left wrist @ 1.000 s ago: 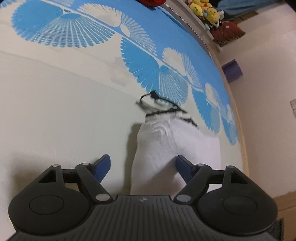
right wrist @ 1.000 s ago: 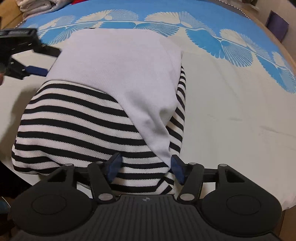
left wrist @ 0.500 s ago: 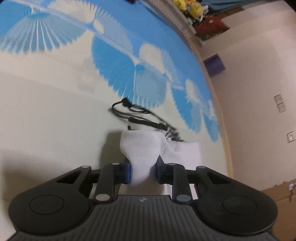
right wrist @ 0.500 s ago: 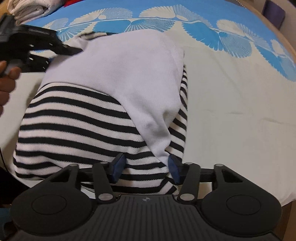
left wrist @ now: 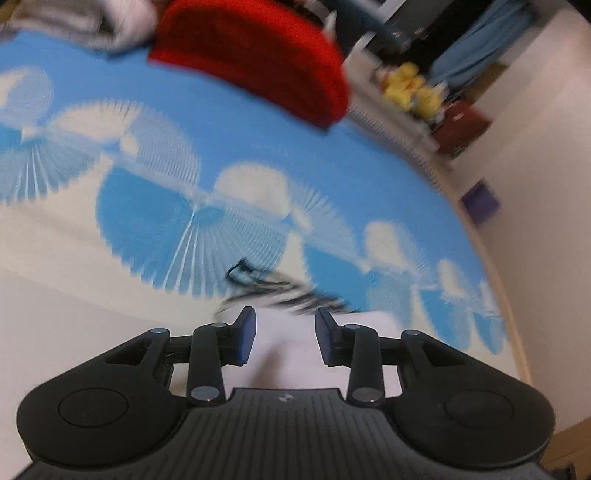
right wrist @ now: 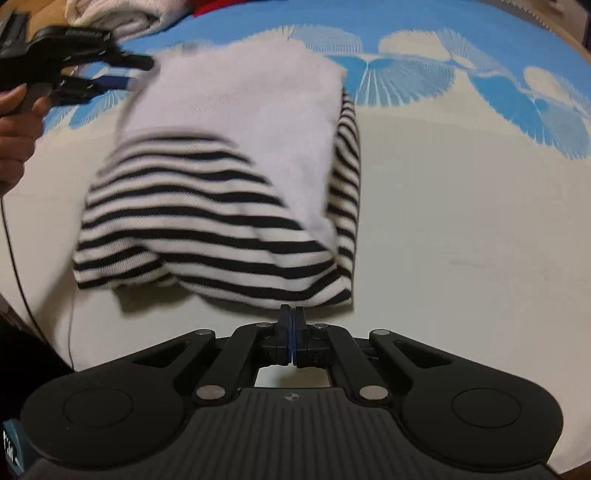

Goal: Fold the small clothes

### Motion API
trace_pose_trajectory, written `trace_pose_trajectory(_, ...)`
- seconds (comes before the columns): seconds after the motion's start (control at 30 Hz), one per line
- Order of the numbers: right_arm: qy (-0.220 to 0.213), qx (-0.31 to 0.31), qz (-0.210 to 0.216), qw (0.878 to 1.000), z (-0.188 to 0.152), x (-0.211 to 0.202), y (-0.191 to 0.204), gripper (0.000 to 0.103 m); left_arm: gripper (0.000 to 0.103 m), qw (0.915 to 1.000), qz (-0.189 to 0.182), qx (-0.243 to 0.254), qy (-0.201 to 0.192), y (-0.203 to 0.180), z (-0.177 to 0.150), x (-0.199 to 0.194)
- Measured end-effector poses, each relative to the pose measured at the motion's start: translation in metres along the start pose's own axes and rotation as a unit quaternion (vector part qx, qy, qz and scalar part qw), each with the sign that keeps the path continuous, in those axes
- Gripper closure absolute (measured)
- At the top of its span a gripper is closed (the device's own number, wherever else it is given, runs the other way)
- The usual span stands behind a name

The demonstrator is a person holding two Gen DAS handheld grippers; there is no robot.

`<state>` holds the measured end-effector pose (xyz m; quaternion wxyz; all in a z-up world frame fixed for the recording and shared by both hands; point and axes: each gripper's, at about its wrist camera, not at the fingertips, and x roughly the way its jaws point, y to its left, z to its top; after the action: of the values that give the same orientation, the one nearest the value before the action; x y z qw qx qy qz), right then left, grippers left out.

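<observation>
A small black-and-white striped garment [right wrist: 207, 218] with a white panel [right wrist: 240, 99] folded over it lies on the bed. In the left wrist view its white part [left wrist: 284, 354] sits between and below my fingers, striped edge [left wrist: 280, 295] beyond. My left gripper [left wrist: 284, 328] is open and empty just above the garment; it also shows in the right wrist view [right wrist: 125, 74] at the garment's far left corner. My right gripper [right wrist: 291, 317] is shut, empty, just off the garment's near hem.
The bed cover is cream with a blue fan pattern [left wrist: 147, 206]. A red cloth [left wrist: 258, 55] and folded pale clothes [right wrist: 114, 14] lie at the far end. Yellow plush toys [left wrist: 410, 88] sit on a shelf by the wall. The bed edge [left wrist: 513, 321] runs on the right.
My left gripper let go of the white fabric, opened and lifted. My right gripper closed and drew back off the striped hem. The garment now lies flatter.
</observation>
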<state>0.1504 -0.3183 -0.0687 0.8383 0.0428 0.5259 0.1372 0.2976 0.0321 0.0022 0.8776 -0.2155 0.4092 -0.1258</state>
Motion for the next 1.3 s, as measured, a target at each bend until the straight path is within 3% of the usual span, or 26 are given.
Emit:
trace_pose_trajectory(0.07,-0.032,0.029,0.001,0.999,0.004,-0.011,-0.008,0.102,0.060,0.9993,-0.014,0.033,-0.012,-0.010,0.001,-0.031)
trace_pose_trajectory(0.13,-0.075,0.066,0.003,0.995,0.009,-0.025,-0.019,0.101,0.053,0.9980,-0.004,0.061,-0.015,-0.020,-0.007,-0.057)
trace_pose_trajectory(0.2,-0.111,0.091,0.021,0.989,0.015,-0.034,-0.025,0.089,0.053,0.9955,0.003,0.095,0.004,-0.029,-0.028,-0.073)
trace_pose_trajectory(0.27,-0.126,0.098,0.039,0.986,0.020,-0.033,-0.024,0.066,0.053,0.9939,0.002,0.108,0.021,-0.030,-0.056,-0.079)
trace_pose_trajectory(0.33,-0.124,0.085,0.048,0.987,0.028,-0.024,-0.014,0.057,0.053,0.9941,-0.002,0.104,0.032,-0.022,-0.086,-0.074)
trace_pose_trajectory(0.37,-0.117,0.077,0.046,0.989,0.033,-0.017,-0.010,0.053,0.053,0.9937,0.005,0.097,0.056,-0.016,-0.099,-0.066)
trace_pose_trajectory(0.4,-0.108,0.068,0.040,0.991,0.034,-0.009,-0.005,0.053,0.057,0.9908,0.029,0.093,0.094,-0.013,-0.107,-0.057)
trace_pose_trajectory(0.43,-0.099,0.059,0.027,0.993,0.037,0.000,-0.001,0.053,0.058,0.9900,0.041,0.093,0.098,-0.016,-0.108,-0.052)
trace_pose_trajectory(0.5,-0.087,0.054,0.013,0.995,0.041,0.012,0.001,0.054,0.057,0.9910,0.031,0.109,0.071,-0.023,-0.109,-0.054)
trace_pose_trajectory(0.53,-0.082,0.060,0.015,0.995,0.039,0.016,0.001,0.063,0.056,0.9906,0.029,0.114,0.071,-0.026,-0.109,-0.052)
trace_pose_trajectory(0.57,-0.078,0.070,0.023,0.994,0.039,0.019,-0.003,0.086,0.056,0.9902,0.024,0.112,0.080,-0.027,-0.112,-0.048)
trace_pose_trajectory(0.6,-0.077,0.082,0.033,0.993,0.035,0.016,-0.007,0.095,0.056,0.9896,0.022,0.109,0.091,-0.028,-0.114,-0.044)
trace_pose_trajectory(0.7,-0.110,0.135,0.084,0.981,0.025,-0.012,-0.025,0.098,0.057,0.9864,0.019,0.140,0.085,-0.041,-0.119,-0.043)
trace_pose_trajectory(0.8,-0.167,0.177,0.138,0.960,0.011,-0.052,-0.049,0.098,0.072,0.9799,-0.013,0.187,0.067,-0.055,-0.124,-0.045)
trace_pose_trajectory(0.87,-0.158,0.182,0.127,0.962,0.003,-0.061,-0.056,0.099,0.080,0.9707,-0.023,0.222,0.090,-0.060,-0.133,-0.038)
trace_pose_trajectory(0.93,-0.101,0.188,0.099,0.972,-0.005,-0.047,-0.063,0.099,0.085,0.9503,0.023,0.271,0.151,-0.060,-0.149,-0.017)
trace_pose_trajectory(0.97,-0.070,0.194,0.086,0.975,-0.006,-0.035,-0.067,0.099,0.088,0.9338,0.059,0.294,0.194,-0.054,-0.160,-0.004)
trace_pose_trajectory(1.0,-0.047,0.191,0.075,0.978,-0.006,-0.025,-0.067,0.099,0.098,0.9234,0.076,0.311,0.212,-0.050,-0.165,0.002)
trace_pose_trajectory(1.03,-0.032,0.173,0.072,0.982,-0.003,-0.018,-0.063,0.098,0.098,0.9185,0.081,0.323,0.213,-0.049,-0.166,0.002)
trace_pose_trajectory(1.17,-0.020,0.100,0.050,0.994,0.006,-0.010,-0.037,0.094,0.098,0.9469,0.061,0.260,0.179,-0.034,-0.146,-0.015)
trace_pose_trajectory(1.23,-0.048,0.068,0.008,0.996,0.012,-0.017,-0.026,0.091,0.084,0.9609,0.049,0.225,0.154,-0.028,-0.134,-0.025)
trace_pose_trajectory(1.3,-0.104,0.058,-0.028,0.992,0.016,-0.030,-0.019,0.083,0.072,0.9716,0.040,0.196,0.127,-0.026,-0.123,-0.032)
